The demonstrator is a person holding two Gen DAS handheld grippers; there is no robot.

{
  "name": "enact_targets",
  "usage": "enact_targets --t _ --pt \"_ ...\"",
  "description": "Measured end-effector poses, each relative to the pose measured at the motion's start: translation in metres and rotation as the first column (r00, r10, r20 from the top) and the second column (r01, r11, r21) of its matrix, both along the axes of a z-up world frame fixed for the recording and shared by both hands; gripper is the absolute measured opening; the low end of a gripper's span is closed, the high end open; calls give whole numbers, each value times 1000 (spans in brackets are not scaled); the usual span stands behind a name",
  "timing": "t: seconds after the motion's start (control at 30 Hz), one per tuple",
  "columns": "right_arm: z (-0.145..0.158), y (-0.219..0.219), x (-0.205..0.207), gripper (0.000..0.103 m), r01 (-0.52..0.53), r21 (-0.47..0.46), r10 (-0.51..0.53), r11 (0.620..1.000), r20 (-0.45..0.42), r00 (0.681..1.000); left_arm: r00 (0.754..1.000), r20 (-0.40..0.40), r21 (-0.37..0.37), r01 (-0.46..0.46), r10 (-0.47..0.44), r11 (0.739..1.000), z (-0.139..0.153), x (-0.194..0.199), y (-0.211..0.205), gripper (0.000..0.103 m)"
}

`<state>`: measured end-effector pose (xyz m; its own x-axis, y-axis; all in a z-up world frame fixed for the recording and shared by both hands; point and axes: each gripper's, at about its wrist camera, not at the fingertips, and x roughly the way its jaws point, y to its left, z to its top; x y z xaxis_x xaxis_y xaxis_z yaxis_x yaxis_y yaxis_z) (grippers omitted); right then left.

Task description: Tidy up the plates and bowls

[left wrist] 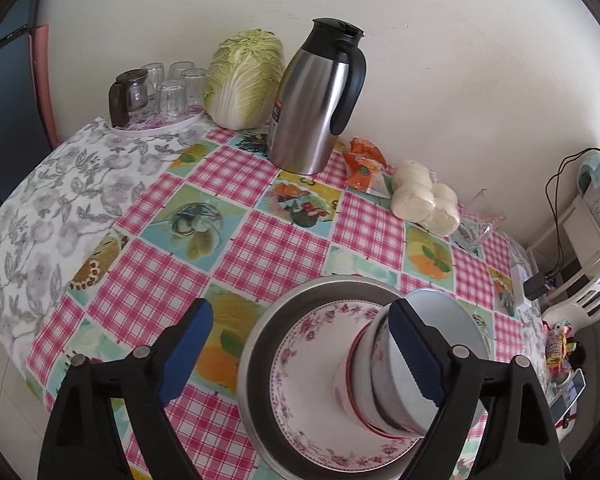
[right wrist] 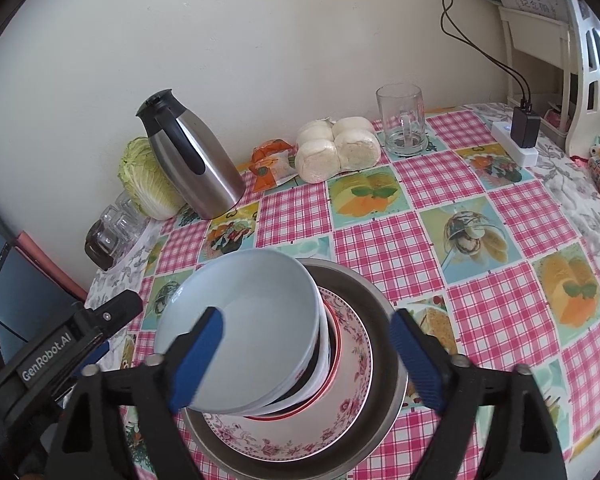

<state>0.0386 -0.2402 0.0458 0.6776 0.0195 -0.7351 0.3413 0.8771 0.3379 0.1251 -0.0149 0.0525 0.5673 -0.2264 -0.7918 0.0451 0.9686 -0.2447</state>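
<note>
Open cloth in front, clutter along the wall

The checked tablecloth [left wrist: 268,240] lies bare between the stack of bowls [right wrist: 260,332] and the wall. At the back stand a steel jug [left wrist: 316,96], a cabbage [left wrist: 244,76], a tray of glasses [left wrist: 156,92], a snack packet [left wrist: 362,162], wrapped buns [right wrist: 336,148] and a glass mug [right wrist: 402,124]; a power strip [right wrist: 514,142] lies at the right edge.

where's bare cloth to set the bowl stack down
Free: the checked tablecloth between the stacked white bowls in the metal pan and the clear glass mug; also the pan's other side, towards the grey floral cloth. Crowded: the wall edge, with steel thermos jug, cabbage, wrapped buns.
</note>
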Motion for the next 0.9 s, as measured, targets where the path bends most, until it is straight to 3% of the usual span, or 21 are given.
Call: enact_targets --t 0.1,0.23,0.53,0.73,0.9 --pt "5 3 -3 103 -2 -35 2 999 13 1000 1000 -4 57 9 -9 998 -1 -2 -3 101" --pt "9 3 -7 103 -2 -49 2 999 15 1000 1000 13 86 6 -7 996 3 -7 0 101" --pt "16 -2 -23 103 15 -68 -14 998 16 1000 1000 17 52 18 -19 998 7 -18 8 101" --pt "20 -4 -36 103 31 -82 -30 996 22 999 999 49 114 7 -13 993 11 -31 9 101" --pt "17 -6 -46 103 42 -82 -42 996 8 999 999 28 134 30 -34 990 2 -41 8 101"
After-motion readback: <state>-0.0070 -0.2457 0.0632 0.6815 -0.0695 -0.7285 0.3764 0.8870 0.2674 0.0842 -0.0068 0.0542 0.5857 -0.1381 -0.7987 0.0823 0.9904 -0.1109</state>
